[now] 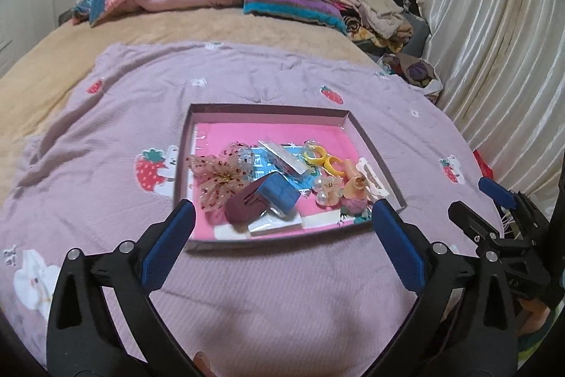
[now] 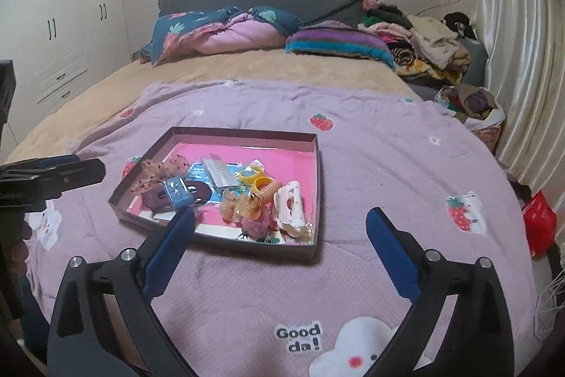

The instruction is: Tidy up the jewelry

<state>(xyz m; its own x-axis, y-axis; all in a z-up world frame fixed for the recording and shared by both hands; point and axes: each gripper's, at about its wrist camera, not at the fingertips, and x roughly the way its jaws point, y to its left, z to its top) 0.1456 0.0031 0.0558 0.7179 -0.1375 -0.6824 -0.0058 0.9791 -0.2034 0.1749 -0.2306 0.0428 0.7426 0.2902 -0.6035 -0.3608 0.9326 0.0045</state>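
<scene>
**Trinkets heaped in one tray, both tools still empty**

Nearest: left tool point(image 1: 282, 211) spread wide and gripping nothing, fingers straddling the tray's near edge. Right tool point(image 2: 280, 218) likewise released and empty, hovering short of the tray's near right corner. Beneath both, pink strawberry-print blanket point(image 2: 370, 165) spread over the bed.

Next out: shallow cardboard tray point(image 1: 268, 108) with a pink liner, flat on the blanket, everything piled toward its near half. Judged step: choosing a first piece to lift out and sort.

- Front centre: maroon hair claw point(image 1: 243, 205) with a blue box-shaped piece point(image 1: 279, 193) resting against it. Best separated before lifting either one; a pinch across the claw's narrow body looks safest.
- Left: gauzy dotted bow point(image 1: 219, 181), soft and likely to snag on neighbours. Better lifted straight up by its knot.
- Right: white hair claw point(image 2: 289, 205) along the right wall, clear enough for the right tool to take first.
- Middle: pearl-and-amber cluster point(image 1: 326, 191), tangled; exact pieces hard to tell apart. Left for later, once neighbours are gone.
- Further back: two yellow rings point(image 1: 323, 158), small and smooth, likely to slip. Slow closing on the band advised, perhaps with the other tool steadying the tray rim.
- Behind those: clear plastic packet point(image 1: 282, 154), flat; sliding a finger under an edge probably needed.

Farthest: bare far half of the liner, usable as sorting space; beyond it, folded quilt point(image 2: 226, 30) at the headboard.
</scene>
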